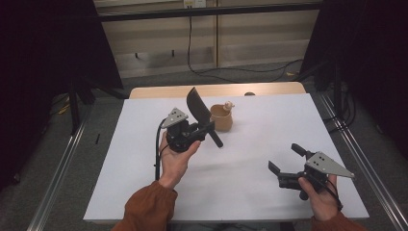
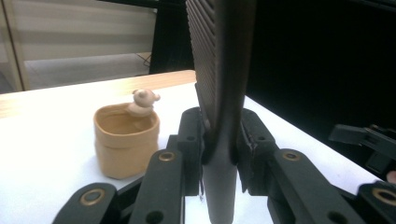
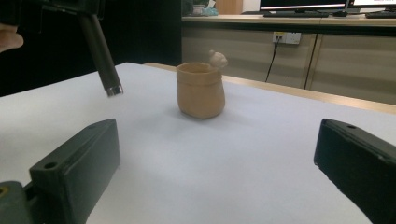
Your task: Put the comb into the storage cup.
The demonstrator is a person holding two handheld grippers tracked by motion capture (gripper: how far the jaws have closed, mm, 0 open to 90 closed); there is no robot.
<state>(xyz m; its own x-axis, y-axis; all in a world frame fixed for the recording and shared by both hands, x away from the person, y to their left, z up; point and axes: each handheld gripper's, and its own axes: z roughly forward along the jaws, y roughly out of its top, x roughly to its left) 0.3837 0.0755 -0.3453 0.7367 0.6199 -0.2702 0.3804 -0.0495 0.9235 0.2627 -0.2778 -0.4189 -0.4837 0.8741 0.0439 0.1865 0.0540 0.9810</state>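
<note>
Two grippers and two objects are catalogued, left to right, on a white table [image 1: 144, 192].

Item 1: left gripper [image 1: 204, 129], held raised above the table in the person's left hand [image 1: 175, 159], palm turned upward, forearm in a rust sleeve entering from below. Its jaws are pressed together on the neck of a black spatula [image 1: 198, 108]; in the left gripper view the ribbed blade [image 2: 219, 60] is seen rising between them, edge-on, while the handle end points down toward the table.

Item 2: tan cup [image 1: 222, 118], upright, with a small bear figure [image 1: 228, 105] on its rim, standing just beside the spatula on the far middle of the table. The cup appears empty as far as can be seen.

Item 3: right gripper [image 1: 284, 161], held low near the front right edge, well apart from the cup, its jaws spread wide with nothing between them.

Progress, as judged: the spatula has been picked up and carried near the cup; placement into the cup, presumably the aim, is not yet done.
</note>
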